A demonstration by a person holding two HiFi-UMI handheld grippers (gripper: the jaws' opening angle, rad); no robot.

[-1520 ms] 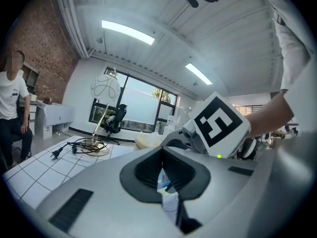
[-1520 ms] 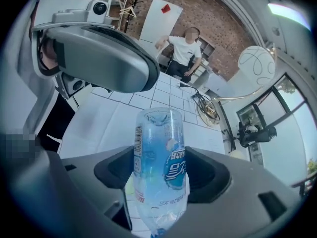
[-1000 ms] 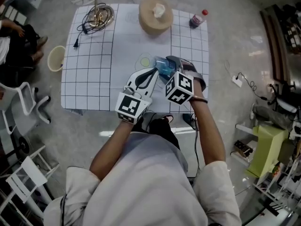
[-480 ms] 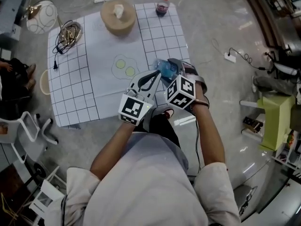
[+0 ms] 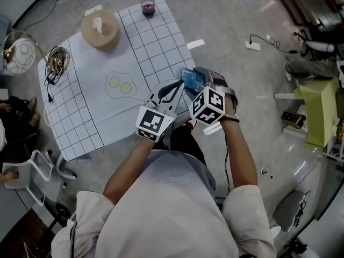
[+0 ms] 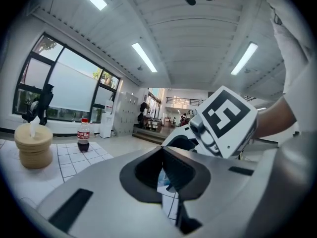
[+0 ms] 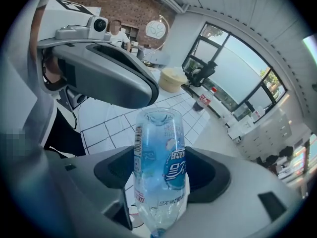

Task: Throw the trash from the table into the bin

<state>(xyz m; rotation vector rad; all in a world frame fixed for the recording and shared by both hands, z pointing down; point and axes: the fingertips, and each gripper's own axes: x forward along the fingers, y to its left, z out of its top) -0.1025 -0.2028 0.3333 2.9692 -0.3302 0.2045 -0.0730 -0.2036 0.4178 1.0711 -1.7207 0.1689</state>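
**Bottle held off the counter's near right corner**

Head view: Both forearms are stretched forward from the body, with the wrists close together. The left gripper (image 5: 173, 88) and the right gripper (image 5: 198, 77) are pointed away from the person and lie side by side, near each other. A clear plastic bottle (image 5: 190, 80) with a blue label is seen at the right gripper's tip, over the near right corner of the white gridded counter (image 5: 80, 112). Far on the counter stand a round beige container (image 5: 100, 29) and a cola bottle (image 5: 147, 3). A coiled cable (image 5: 56, 61) lies at its left edge. Bare floor (image 5: 236, 15) lies open to the right of the grippers and beyond them.

Left gripper view: The left gripper's (image 6: 167, 182) fingers are drawn almost together, with only a narrow slit left between them, and nothing is gripped. The marker cube of the right gripper (image 6: 229, 123) is seen just beyond, to the right. The beige container (image 6: 33, 145) and the cola bottle (image 6: 83, 135) are seen far to the left.

Right gripper view: The plastic bottle (image 7: 159, 157) is clamped between the right gripper's (image 7: 161, 178) fingers. It is held cap toward the camera and base away, and looks empty. The left gripper (image 7: 101, 71) hangs just to its left, apart from the bottle. The counter (image 7: 163, 108) stretches away behind.
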